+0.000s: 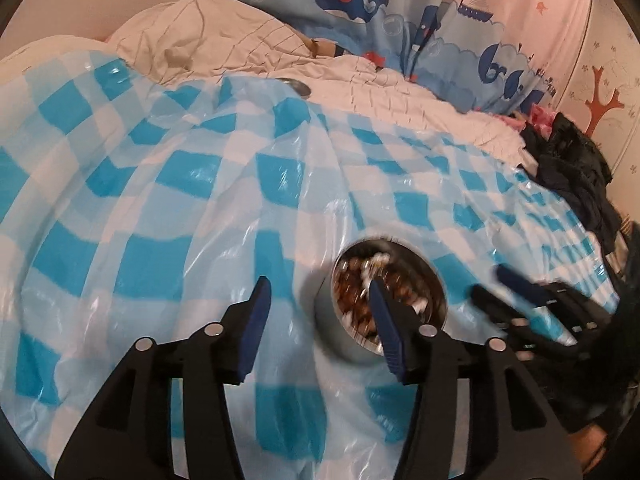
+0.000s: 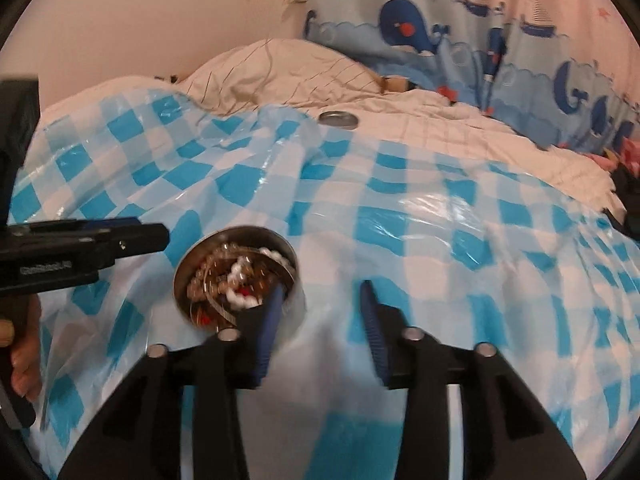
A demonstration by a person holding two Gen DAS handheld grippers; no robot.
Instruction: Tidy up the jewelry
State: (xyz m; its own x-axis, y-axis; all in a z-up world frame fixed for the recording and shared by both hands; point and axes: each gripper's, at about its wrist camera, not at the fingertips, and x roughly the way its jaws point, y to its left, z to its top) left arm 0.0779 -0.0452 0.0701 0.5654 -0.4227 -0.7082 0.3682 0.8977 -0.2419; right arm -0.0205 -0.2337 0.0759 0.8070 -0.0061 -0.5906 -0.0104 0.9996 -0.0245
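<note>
Left wrist view: the left gripper (image 1: 318, 294) hangs low over the blue-and-white checked plastic sheet (image 1: 160, 200), its blue-padded fingers spread wide with nothing between them. Its right-hand finger overlaps the near rim of a round metal tin (image 1: 352, 344) standing on the sheet; whether it touches the tin cannot be told. The tin holds a heap of jewelry (image 1: 360, 292), brown beads with some white ones. To the right, blurred, the right gripper (image 1: 496, 280) reaches in just beside the tin.

From the right wrist view, the right gripper (image 2: 320, 292) also has its fingers parted and empty; its left-hand finger crosses the tin's (image 2: 192, 276) near right edge, and the jewelry (image 2: 236, 276) shows brown, white and a few red beads. The left gripper (image 2: 164, 234) comes in from the left edge, near the tin, with a hand (image 2: 24, 340) on its grip.

Farther back, a round metal lid (image 2: 339, 119) lies at the far edge of the sheet (image 2: 440, 220), on a pale quilt (image 2: 460, 120). Behind it rise a rumpled pillow (image 2: 280, 68) and a whale-print curtain (image 2: 420, 32).
</note>
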